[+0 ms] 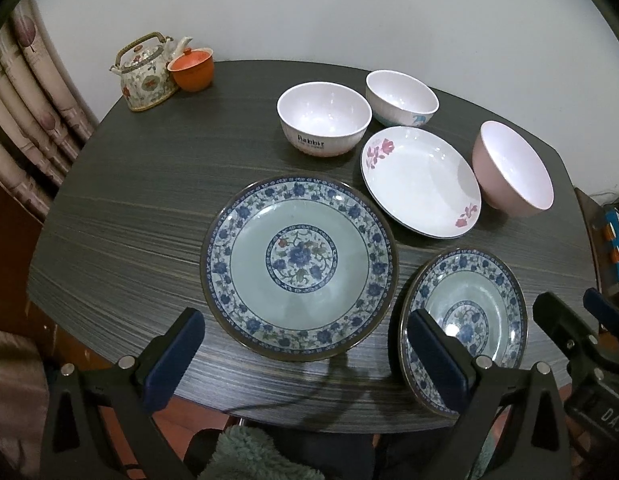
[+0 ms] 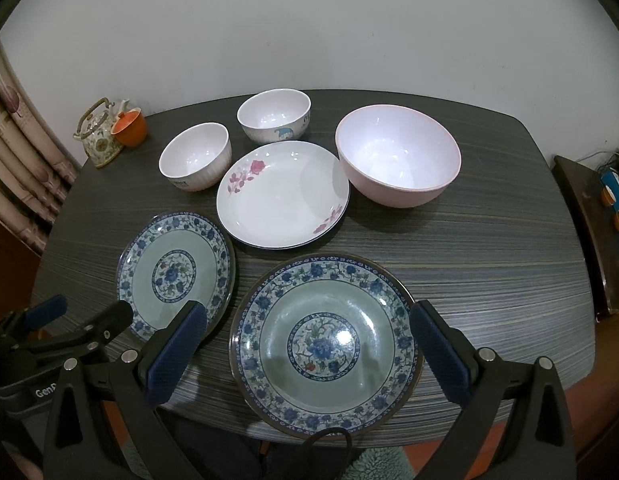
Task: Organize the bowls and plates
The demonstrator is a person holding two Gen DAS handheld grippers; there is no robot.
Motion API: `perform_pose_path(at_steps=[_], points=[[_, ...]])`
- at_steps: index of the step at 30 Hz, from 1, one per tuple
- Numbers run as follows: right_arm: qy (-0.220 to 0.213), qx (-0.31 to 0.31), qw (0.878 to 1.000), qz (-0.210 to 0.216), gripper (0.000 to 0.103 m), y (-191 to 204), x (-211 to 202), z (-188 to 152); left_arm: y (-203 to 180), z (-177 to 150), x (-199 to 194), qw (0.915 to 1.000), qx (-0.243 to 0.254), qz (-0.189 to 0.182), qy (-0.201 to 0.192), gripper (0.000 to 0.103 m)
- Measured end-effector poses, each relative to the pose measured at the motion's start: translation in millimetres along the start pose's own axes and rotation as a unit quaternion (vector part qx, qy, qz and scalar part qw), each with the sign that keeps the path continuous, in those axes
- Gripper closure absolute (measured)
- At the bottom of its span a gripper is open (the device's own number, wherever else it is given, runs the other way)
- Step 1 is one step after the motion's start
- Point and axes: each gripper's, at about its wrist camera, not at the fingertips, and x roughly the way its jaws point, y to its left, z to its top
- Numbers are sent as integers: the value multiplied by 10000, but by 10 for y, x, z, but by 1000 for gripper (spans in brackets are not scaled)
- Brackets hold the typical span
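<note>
Two blue-floral plates lie near the front of the dark table: one (image 1: 299, 266) ahead of my left gripper (image 1: 305, 354), one (image 2: 325, 342) between the fingers of my right gripper (image 2: 309, 350). A white plate with pink flowers (image 1: 421, 182) (image 2: 283, 194) lies behind them. A white "Rabbit" bowl (image 1: 324, 119) (image 2: 195, 157), a white bowl with a blue figure (image 1: 402, 98) (image 2: 274, 115) and a pink bowl (image 1: 511, 170) (image 2: 397, 156) stand at the back. Both grippers are open and empty above the front edge.
A floral teapot (image 1: 145, 72) (image 2: 99, 132) and an orange lidded cup (image 1: 191, 68) (image 2: 129, 126) stand at the back left corner. A curtain (image 1: 25, 120) hangs to the left. A dark side stand (image 2: 585, 232) with blue and orange items stands to the right.
</note>
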Motion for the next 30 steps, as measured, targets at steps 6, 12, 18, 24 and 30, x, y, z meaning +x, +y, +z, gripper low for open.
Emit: perform_pose_path(at_steps=[6,12,18,24,30], points=[[14,-17,10000,8,3,4,16,-16,-2,-13,11,10000,-1,1,17,0],[10,-24,10000,7,3,14,17,-17,4,-8,-5,10000,-16,-39,7,0],[28,-26,10000,0,3,41,39,-51,22,-7,-4,10000,-42,-39,1,0],[67,-19,10000,-5,3,41,39,-51,51,-13,14,10000,-67,-35,4,0],[114,23,9999,104,7,27,54,-63,159,11,32,9998,-163,-88,-19,0]])
